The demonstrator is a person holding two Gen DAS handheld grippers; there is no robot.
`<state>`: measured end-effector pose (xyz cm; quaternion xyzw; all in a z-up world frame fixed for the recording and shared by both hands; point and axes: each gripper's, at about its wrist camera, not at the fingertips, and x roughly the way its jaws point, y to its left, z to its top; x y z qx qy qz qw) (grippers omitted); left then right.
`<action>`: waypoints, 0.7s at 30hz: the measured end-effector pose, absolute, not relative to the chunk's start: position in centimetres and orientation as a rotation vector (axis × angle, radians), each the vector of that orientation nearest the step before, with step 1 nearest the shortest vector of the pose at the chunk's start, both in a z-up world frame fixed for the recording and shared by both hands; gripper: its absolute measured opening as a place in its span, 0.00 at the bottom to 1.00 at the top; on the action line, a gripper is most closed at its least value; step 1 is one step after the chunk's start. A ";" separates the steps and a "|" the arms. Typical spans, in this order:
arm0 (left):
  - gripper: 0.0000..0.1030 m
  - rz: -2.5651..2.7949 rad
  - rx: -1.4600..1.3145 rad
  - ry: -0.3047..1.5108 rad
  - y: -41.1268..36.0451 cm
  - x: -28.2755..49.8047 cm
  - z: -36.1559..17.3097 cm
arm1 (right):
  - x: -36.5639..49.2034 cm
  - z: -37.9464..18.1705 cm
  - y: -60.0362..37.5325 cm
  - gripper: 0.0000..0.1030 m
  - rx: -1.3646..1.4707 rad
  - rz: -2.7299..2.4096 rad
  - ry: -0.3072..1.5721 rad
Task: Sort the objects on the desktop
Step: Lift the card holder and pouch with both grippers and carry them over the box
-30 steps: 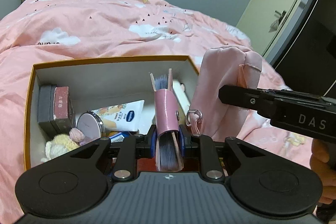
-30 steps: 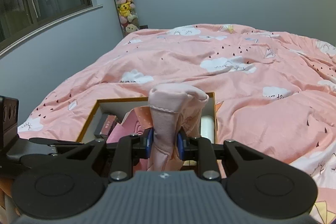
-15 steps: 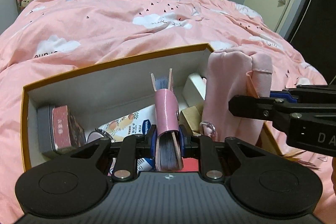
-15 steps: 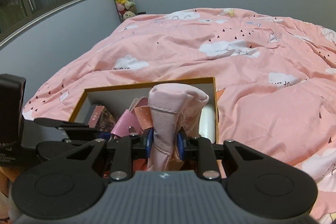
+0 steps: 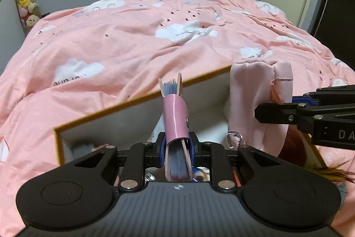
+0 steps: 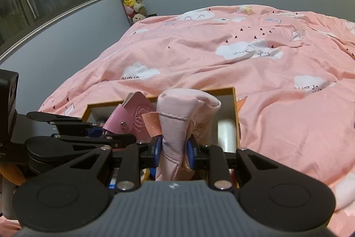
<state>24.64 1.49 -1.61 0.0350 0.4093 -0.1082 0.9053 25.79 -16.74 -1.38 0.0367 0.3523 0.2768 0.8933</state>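
Both jaws gripping over the box [image 5: 137,101]: left gripper [image 5: 176,147] holding card holder [image 5: 175,119], right gripper [image 6: 173,151] holding pouch [image 6: 177,117]; loose cloth risking slipping, snagging the box rim.

- Pink card wallet [image 5: 176,120], snap-fastened and stuffed with blue cards, stands upright above the box's near side.
- Pale pink cloth pouch [image 6: 177,123], bunched and upright, hangs just right of it.
- Orange-rimmed white box [image 5: 124,103] lies open on the bed.

Dim, even indoor light with soft shadows; fisheye bending at the edges; box interior blurred.
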 end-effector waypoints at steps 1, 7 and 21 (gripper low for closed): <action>0.22 -0.221 0.068 0.846 1.8 24.9 -1.6 | 26.1 -1.3 -16.5 0.24 0.077 0.584 0.724; 0.23 -0.229 0.033 0.825 2.6 24.8 -1.9 | 27.8 -1.7 -14.8 0.24 0.122 0.643 0.752; 0.24 -0.147 0.118 0.807 2.5 23.0 -3.0 | 28.9 -4.5 -11.1 0.26 0.063 0.730 0.831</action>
